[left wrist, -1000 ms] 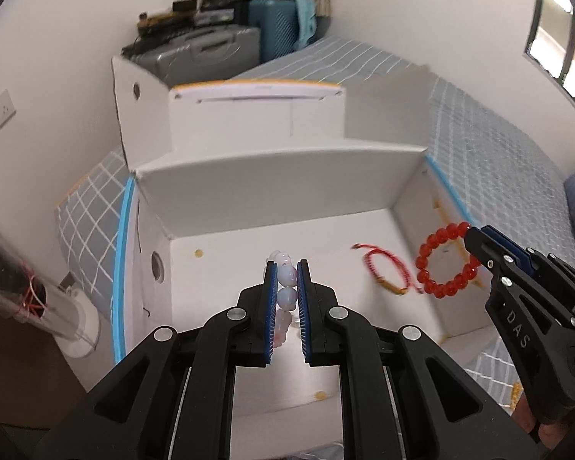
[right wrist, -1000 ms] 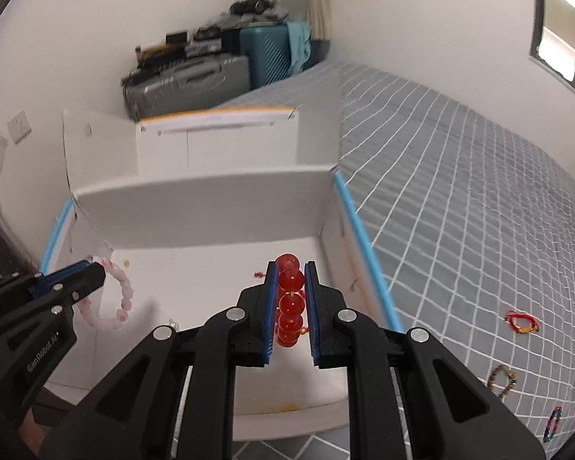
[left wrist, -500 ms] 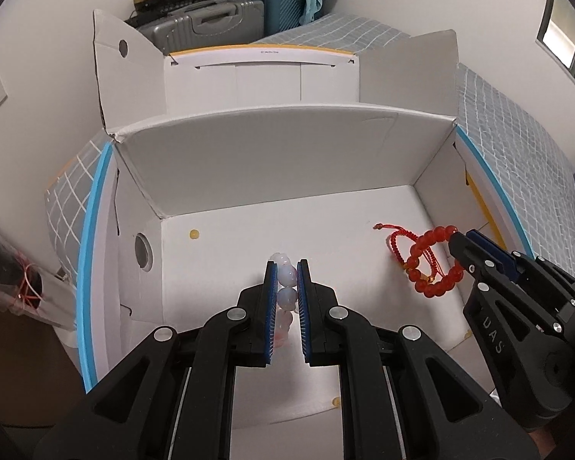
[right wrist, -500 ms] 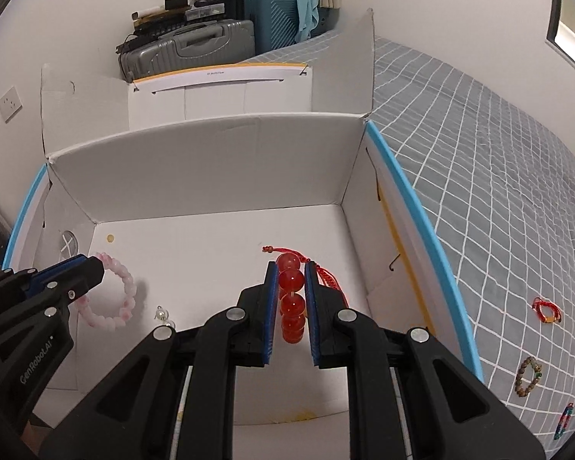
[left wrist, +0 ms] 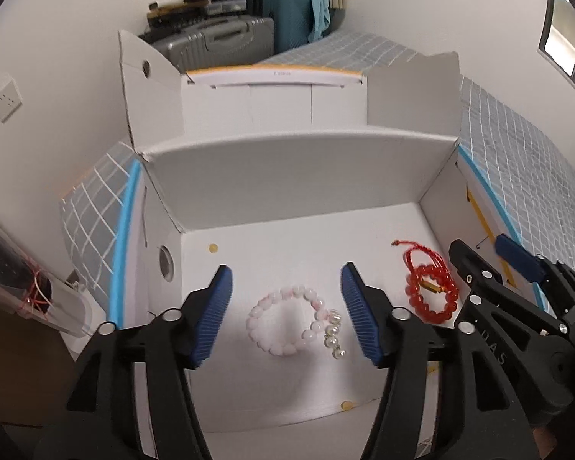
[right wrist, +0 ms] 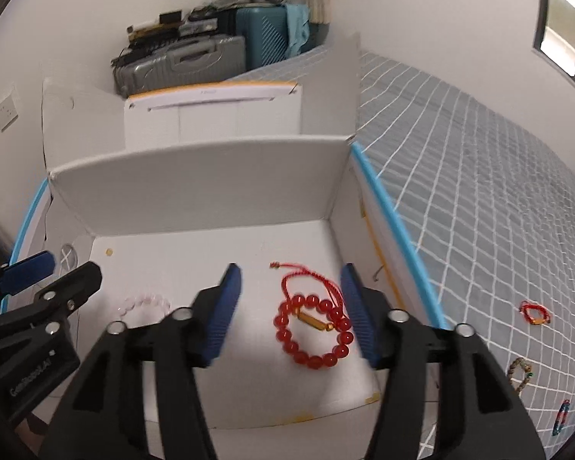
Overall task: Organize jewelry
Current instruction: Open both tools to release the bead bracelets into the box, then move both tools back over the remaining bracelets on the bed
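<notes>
Both bracelets have dropped: your left gripper (left wrist: 285, 306) and right gripper (right wrist: 289, 306) have just spread wide and hold nothing. Pink bracelet (left wrist: 283, 324) and red bracelet (right wrist: 312, 331) lie inside the box (left wrist: 299, 176); more jewelry waits on the bed (right wrist: 479, 199) at the right.

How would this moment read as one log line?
left tool: just opened, pink bracelet lying in box | right tool: just opened, red bracelet in box

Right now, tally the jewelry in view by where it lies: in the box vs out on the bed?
In the box: 4: pink bracelet, pearl piece, red bead bracelet, red cord bracelet.
On the bed: 3: red cord one, brown-beaded, multicoloured.
Total: 7
</notes>
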